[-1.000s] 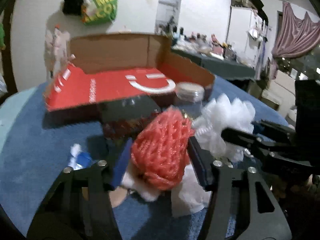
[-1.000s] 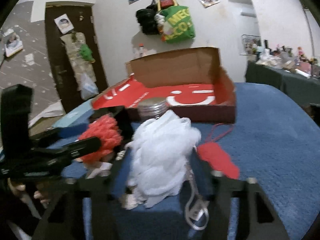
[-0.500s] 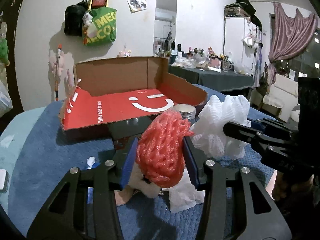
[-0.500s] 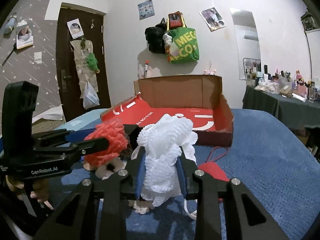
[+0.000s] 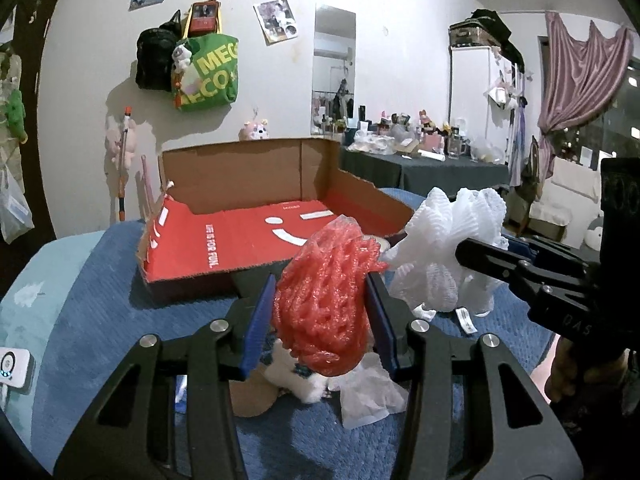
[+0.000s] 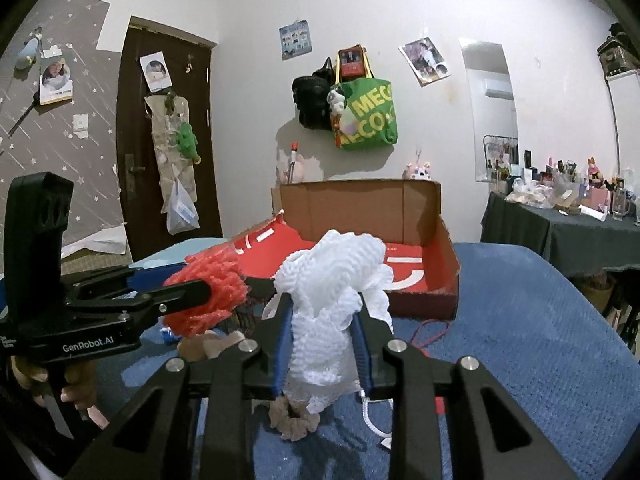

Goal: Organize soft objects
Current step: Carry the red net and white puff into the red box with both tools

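Covering table (image 5: 100, 292), blue textured cloth (image 6: 540, 340).

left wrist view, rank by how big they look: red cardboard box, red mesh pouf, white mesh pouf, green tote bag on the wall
1. red cardboard box
2. red mesh pouf, though nearness inflates it
3. white mesh pouf
4. green tote bag, far off, so looks smallest
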Action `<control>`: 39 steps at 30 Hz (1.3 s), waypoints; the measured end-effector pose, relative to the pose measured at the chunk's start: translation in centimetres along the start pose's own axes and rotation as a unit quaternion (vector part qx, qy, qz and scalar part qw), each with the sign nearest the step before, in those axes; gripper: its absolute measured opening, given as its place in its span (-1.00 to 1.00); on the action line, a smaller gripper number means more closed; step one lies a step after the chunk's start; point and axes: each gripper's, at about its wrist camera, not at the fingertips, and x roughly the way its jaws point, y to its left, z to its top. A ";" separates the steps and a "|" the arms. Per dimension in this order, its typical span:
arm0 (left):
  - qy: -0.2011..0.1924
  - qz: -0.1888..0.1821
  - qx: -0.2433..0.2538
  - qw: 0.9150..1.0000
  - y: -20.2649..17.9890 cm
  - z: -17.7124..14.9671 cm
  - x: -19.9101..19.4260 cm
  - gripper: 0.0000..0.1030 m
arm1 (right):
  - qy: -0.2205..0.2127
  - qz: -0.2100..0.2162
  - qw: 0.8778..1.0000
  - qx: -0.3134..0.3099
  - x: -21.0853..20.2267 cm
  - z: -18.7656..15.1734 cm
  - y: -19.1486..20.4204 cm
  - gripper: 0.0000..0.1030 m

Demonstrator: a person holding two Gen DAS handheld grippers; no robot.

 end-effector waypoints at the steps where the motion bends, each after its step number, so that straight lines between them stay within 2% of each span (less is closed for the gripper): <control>1: -0.002 0.001 0.001 1.000 0.0 0.1 -0.1 -0.15 | -0.002 0.000 1.000 -0.001 -0.1 0.1 0.0 -0.45; 12: -0.020 0.009 0.006 1.000 0.7 2.1 -0.3 -0.16 | -0.025 0.008 1.000 -0.009 0.4 2.1 0.3 -0.47; 25: -0.019 0.012 0.005 1.000 2.3 4.1 2.0 -0.17 | -0.037 0.009 0.999 -0.022 3.0 4.8 0.0 -0.49; 32: -0.001 0.008 0.007 1.000 3.6 6.2 4.6 -0.17 | -0.029 0.010 0.999 -0.031 5.6 6.6 -0.6 -0.49; 39: 0.043 -0.004 0.019 0.999 5.0 8.7 8.9 -0.17 | 0.011 0.024 0.999 -0.037 9.8 8.8 -1.5 -0.49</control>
